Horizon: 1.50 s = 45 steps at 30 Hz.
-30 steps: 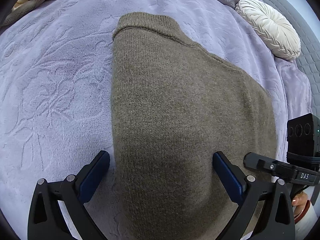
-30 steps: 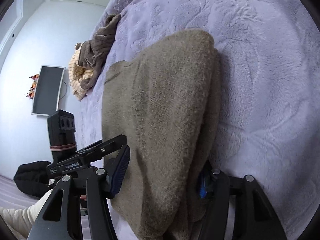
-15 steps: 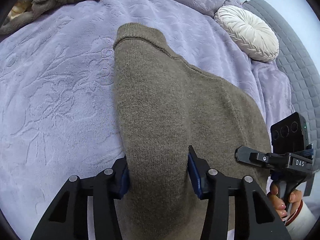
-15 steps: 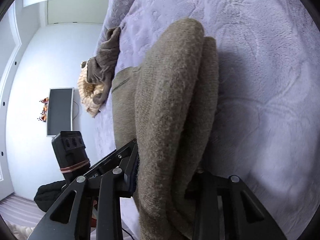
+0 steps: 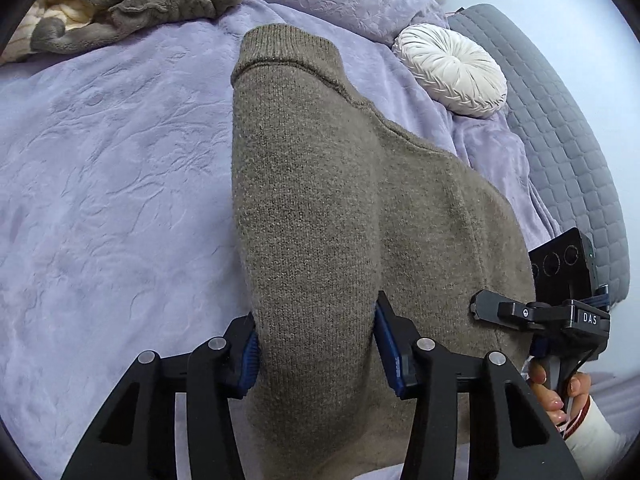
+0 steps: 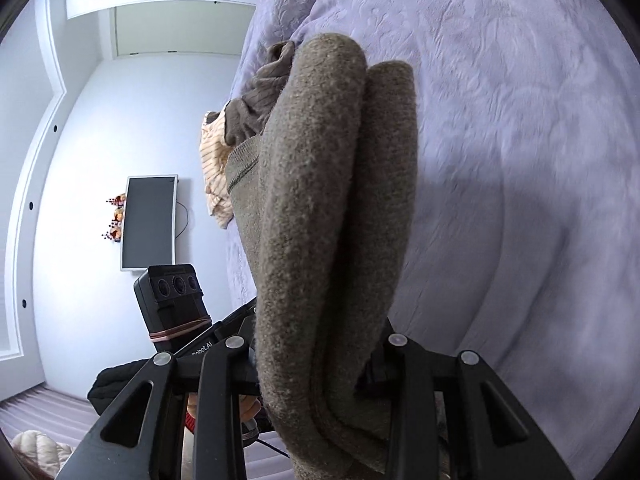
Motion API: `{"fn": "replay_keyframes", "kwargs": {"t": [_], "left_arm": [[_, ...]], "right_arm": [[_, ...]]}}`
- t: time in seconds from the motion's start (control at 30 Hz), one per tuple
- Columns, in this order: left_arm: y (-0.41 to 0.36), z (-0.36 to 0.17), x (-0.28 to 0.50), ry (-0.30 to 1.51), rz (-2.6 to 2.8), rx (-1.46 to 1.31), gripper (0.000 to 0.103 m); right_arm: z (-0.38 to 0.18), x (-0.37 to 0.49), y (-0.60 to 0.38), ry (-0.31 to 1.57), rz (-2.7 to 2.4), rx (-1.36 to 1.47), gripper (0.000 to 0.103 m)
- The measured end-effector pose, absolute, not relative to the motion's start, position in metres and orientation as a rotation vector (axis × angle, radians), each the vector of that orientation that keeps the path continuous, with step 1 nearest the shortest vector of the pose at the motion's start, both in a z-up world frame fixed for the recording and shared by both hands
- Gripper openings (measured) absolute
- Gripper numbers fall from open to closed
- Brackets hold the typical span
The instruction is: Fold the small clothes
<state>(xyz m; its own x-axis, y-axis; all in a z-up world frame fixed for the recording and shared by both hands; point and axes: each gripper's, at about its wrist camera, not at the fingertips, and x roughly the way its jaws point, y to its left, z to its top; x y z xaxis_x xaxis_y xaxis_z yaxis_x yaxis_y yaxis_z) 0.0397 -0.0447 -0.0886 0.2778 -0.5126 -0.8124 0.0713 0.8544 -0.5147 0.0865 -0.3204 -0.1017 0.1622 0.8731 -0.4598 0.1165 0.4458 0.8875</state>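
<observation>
A brown knit sweater point(image 5: 320, 208) lies folded on the lilac bed cover point(image 5: 112, 184), its ribbed hem at the far end. My left gripper point(image 5: 316, 344) is shut on the sweater's near edge, the cloth bunched between the blue pads. My right gripper point(image 6: 320, 360) is shut on the other near corner of the sweater point(image 6: 332, 200) and holds its doubled layers lifted off the bed. The right gripper also shows at the right of the left wrist view point(image 5: 560, 312).
A pile of other clothes point(image 5: 120, 4) lies at the far left of the bed. A round white cushion point(image 5: 452, 68) and a grey quilted headboard point(image 5: 560, 128) are at the far right. A wall screen point(image 6: 148, 220) hangs beyond the bed.
Both grippers closed from open onto the sweater's near edge, then raised it; the cloth now hangs bunched between the fingers and the view has tilted up.
</observation>
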Motion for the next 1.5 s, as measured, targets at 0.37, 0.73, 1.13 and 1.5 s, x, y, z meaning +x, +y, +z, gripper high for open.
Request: {"fn": "replay_keyframes", "kwargs": {"t": [0.37,0.73,1.13,1.5], "left_arm": [[0.038,-0.1,-0.051,1.33,-0.327,-0.38,0.05],[0.103,-0.144,-0.069,1.334,-0.104,-0.438,0.051],[0.082,-0.111,-0.097,1.286,-0.203,-0.335,0.051],[0.022,-0.134,-0.118,1.332,-0.324,-0.237,0.052]], "right_arm": [[-0.114,-0.002,-0.231,1.404,0.669,1.062,0.035],[-0.151,0.02,-0.193,1.568,0.492,0.648,0.042],[-0.106,0.006,-0.239,1.483,0.25,0.34,0.016],[-0.113,-0.052,-0.177,1.539,0.377,0.233,0.015]]}}
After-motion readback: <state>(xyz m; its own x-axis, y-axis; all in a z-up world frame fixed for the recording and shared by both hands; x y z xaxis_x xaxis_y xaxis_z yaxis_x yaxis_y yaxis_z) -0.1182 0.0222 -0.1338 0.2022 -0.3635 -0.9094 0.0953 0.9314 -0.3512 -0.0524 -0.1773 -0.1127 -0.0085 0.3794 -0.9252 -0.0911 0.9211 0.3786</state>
